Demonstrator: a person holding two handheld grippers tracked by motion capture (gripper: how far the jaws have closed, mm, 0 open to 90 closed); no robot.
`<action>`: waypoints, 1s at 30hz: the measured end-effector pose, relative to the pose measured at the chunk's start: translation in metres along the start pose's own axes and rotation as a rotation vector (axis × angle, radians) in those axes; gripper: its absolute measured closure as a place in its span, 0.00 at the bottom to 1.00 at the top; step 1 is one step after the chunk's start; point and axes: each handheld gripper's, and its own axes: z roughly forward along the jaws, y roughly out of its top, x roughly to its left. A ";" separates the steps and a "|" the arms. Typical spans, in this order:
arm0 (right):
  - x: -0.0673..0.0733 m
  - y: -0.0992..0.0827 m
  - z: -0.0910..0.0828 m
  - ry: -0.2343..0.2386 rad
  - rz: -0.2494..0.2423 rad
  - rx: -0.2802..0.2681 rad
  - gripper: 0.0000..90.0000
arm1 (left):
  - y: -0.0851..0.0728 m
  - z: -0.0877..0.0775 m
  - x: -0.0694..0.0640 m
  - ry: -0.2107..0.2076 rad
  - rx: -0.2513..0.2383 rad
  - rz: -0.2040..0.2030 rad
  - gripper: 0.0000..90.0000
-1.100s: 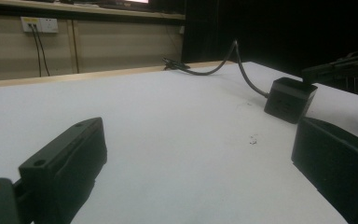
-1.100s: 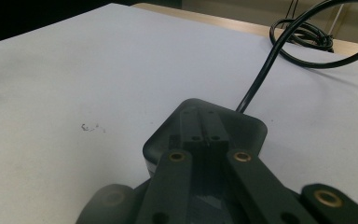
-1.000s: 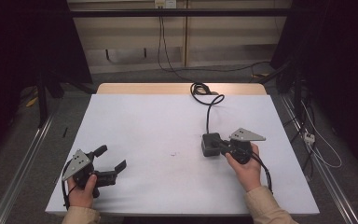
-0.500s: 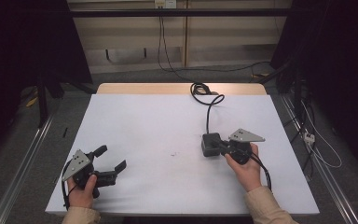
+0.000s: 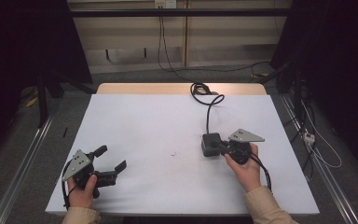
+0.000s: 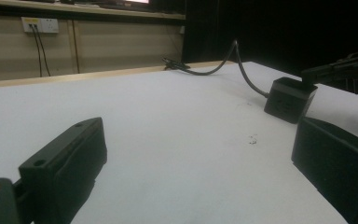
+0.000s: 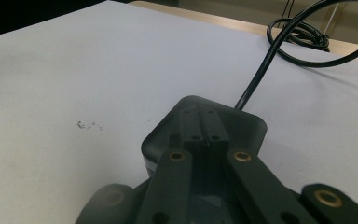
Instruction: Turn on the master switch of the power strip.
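- High view, far left: the left gripper [image 5: 103, 163] sits near the front-left corner of the white tabletop [image 5: 144, 121], held in the person's left hand [image 5: 81, 191]. Its 2 fingers stand wide apart with nothing between them; the left gripper view shows bare tabletop in the gap.
- Middle: a small dark scuff mark [image 5: 173, 153] lies on the tabletop, well apart from both grippers.
- Right of centre: a dark cube-shaped power block [image 5: 210, 144] rests on the tabletop, its black cable [image 5: 208, 109] running back to a coil at the far edge.
- Right: the right gripper [image 5: 221, 146] reaches the block, its fingers nearly together against the top face; whether they actually pinch it I cannot tell.
- Handling, as a judgement: the block looks rigid, smooth and fairly dense, so the flat opposite sides offer the surest hold. The stiff cable will likely tug and twist it when lifted.
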 end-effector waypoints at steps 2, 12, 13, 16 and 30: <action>0.000 0.000 0.000 -0.002 -0.001 -0.001 1.00 | 0.000 0.000 0.000 0.000 0.001 0.001 0.03; 0.000 0.000 0.000 -0.001 0.012 0.000 1.00 | 0.000 0.000 0.000 0.000 0.002 0.003 0.03; 0.000 0.000 0.000 -0.004 0.012 0.001 1.00 | 0.000 0.000 0.000 0.000 0.002 0.002 0.03; 0.001 0.000 0.000 -0.007 0.010 0.001 1.00 | 0.000 0.000 0.000 0.000 0.002 0.002 0.03; 0.002 -0.001 0.000 -0.015 -0.012 0.003 1.00 | -0.001 0.000 0.000 0.001 0.004 0.001 0.03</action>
